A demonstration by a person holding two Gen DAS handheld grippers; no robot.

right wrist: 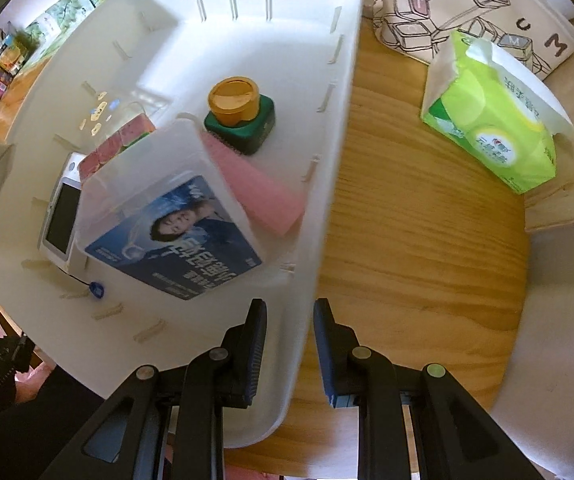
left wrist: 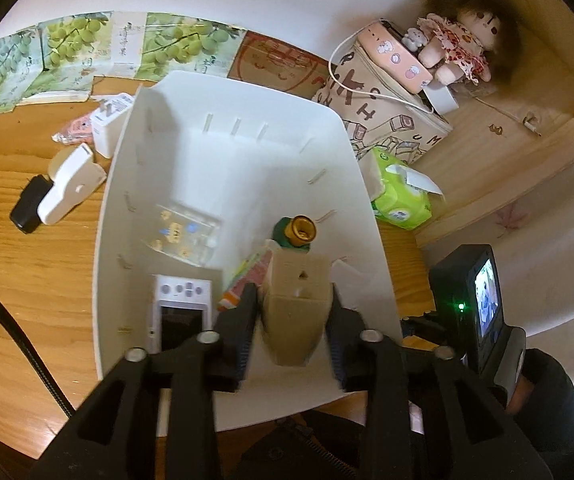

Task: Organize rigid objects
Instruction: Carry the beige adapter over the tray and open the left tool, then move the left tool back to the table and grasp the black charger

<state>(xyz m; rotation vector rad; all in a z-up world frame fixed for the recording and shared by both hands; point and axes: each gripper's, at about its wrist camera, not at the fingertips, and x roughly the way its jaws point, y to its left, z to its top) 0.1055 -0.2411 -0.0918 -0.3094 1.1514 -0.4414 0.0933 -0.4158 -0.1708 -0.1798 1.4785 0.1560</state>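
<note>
A white bin [left wrist: 247,100] stands on the wooden table. A box with a blue printed label [right wrist: 167,224] lies tilted in it, over a pink block [right wrist: 265,196]. In the left wrist view, the box [left wrist: 295,320] looks tan and blurred. It shows between the fingers of my left gripper [left wrist: 293,292], which is open with a slim gap on each side. Beside the box are a white handheld device [left wrist: 179,312], a green bottle with a gold cap [right wrist: 239,108] and a clear sticker case [left wrist: 183,232]. My right gripper [right wrist: 290,305] straddles the bin's right rim [right wrist: 307,280], shut on it.
A green tissue pack [right wrist: 495,128] and a printed canvas bag [right wrist: 467,8] lie right of the bin. A doll [left wrist: 471,40] sits at the back. Left of the bin are a white gadget [left wrist: 71,188], a black one [left wrist: 31,204] and small packets. Bare wood [right wrist: 407,240] shows to the right.
</note>
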